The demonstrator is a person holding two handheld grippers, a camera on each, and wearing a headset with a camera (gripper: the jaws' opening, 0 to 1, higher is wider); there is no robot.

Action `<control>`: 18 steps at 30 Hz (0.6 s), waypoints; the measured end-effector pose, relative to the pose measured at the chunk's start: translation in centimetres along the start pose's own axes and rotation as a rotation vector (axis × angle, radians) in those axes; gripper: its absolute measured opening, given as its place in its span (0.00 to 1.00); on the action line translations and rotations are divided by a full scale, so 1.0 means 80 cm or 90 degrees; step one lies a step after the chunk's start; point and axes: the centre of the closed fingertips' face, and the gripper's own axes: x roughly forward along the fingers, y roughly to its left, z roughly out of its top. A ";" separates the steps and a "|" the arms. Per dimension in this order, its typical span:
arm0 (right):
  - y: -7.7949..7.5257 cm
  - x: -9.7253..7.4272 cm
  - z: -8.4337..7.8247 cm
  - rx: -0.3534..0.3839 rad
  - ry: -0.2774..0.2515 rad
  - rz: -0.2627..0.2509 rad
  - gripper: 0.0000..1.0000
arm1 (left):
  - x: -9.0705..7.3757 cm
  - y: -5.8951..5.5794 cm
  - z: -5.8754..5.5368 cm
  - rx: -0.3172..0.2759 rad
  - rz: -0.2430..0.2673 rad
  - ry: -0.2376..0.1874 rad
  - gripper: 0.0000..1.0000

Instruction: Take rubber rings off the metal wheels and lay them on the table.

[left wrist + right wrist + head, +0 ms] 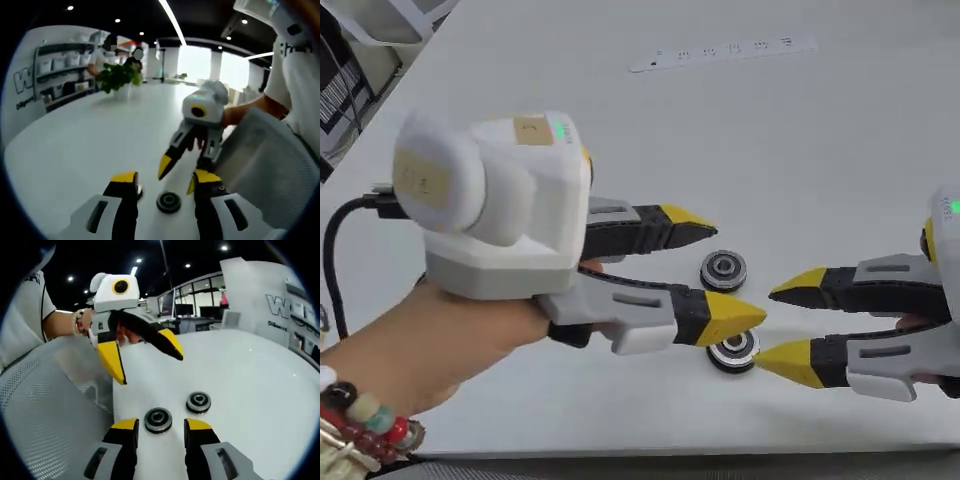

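Two small metal wheels with black rubber rings lie on the white table (800,150). The far wheel (723,268) sits just ahead of the gap in my open left gripper (728,273), whose jaws point right. The near wheel (733,350) lies partly under that gripper's lower jaw, close to the tips of my open right gripper (768,323). In the left gripper view, one wheel (168,201) lies between the jaws of the left gripper (166,177). In the right gripper view, a wheel (158,420) sits between the tips of the right gripper (161,424), and the other wheel (198,402) lies beyond. Neither gripper holds anything.
A white power strip (725,52) lies at the far side of the table. A black cable (340,230) trails from the left gripper. The table's front edge runs along the bottom of the head view. A grey mesh chair back (45,405) stands close on the near side.
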 end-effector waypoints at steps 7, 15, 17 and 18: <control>0.003 0.010 -0.013 -0.018 0.020 0.012 0.29 | 0.024 -0.009 -0.034 -0.005 -0.025 0.039 0.34; 0.004 0.018 -0.021 -0.029 0.032 0.020 0.25 | 0.034 -0.009 -0.067 0.013 -0.019 0.089 0.24; 0.004 0.020 -0.023 -0.029 0.035 0.021 0.24 | 0.034 -0.008 -0.070 0.013 -0.018 0.094 0.23; 0.002 0.020 -0.023 -0.029 0.035 0.021 0.24 | 0.035 -0.007 -0.073 0.016 -0.016 0.099 0.22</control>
